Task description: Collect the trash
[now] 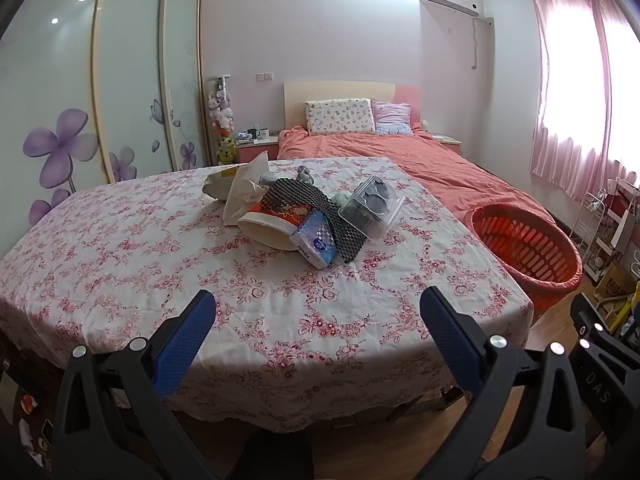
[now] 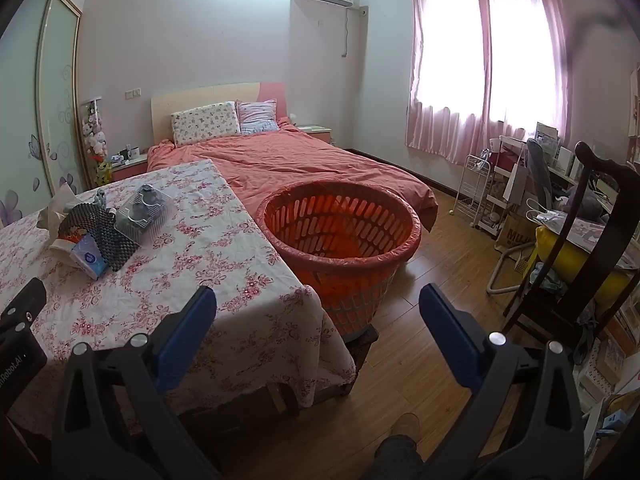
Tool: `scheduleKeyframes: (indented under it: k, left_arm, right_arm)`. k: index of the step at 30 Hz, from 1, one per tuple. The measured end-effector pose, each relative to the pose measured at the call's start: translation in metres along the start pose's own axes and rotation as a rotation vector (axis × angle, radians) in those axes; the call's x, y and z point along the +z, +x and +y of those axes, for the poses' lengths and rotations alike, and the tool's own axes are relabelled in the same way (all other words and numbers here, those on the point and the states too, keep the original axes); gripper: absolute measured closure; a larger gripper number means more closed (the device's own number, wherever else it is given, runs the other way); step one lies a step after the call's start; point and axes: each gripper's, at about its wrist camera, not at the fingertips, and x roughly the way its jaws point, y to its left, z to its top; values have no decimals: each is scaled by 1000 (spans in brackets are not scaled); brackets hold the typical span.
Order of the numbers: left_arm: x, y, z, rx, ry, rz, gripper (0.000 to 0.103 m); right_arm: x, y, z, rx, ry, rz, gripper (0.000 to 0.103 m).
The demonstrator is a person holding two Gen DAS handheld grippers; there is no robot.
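A pile of trash lies mid-table on the floral cloth [image 1: 120, 248]: a red and white paper bowl [image 1: 272, 220], a blue tissue pack [image 1: 314, 242], a black mesh mat [image 1: 316, 208], a clear plastic box [image 1: 372, 208] and a white paper bag [image 1: 240, 188]. The pile also shows in the right wrist view [image 2: 104, 228]. An orange basket [image 2: 340, 236] stands right of the table; it also shows in the left wrist view [image 1: 528, 248]. My left gripper [image 1: 318, 320] is open over the table's near edge, short of the pile. My right gripper [image 2: 318, 320] is open, near the table corner and basket.
A bed with an orange cover [image 2: 288, 160] lies behind the table. A dark wooden chair [image 2: 592, 240], a white rack [image 2: 476, 184] and cluttered shelves stand at the right. Wood floor [image 2: 440, 272] lies around the basket. A wardrobe [image 1: 132, 72] is at the left.
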Motion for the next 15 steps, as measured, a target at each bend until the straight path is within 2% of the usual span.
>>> scheduleKeyframes:
  k: [15]
  left_arm:
    - [0, 0, 0, -1, -4, -4, 2]
  right_arm:
    - [0, -1, 1, -1, -2, -5, 4]
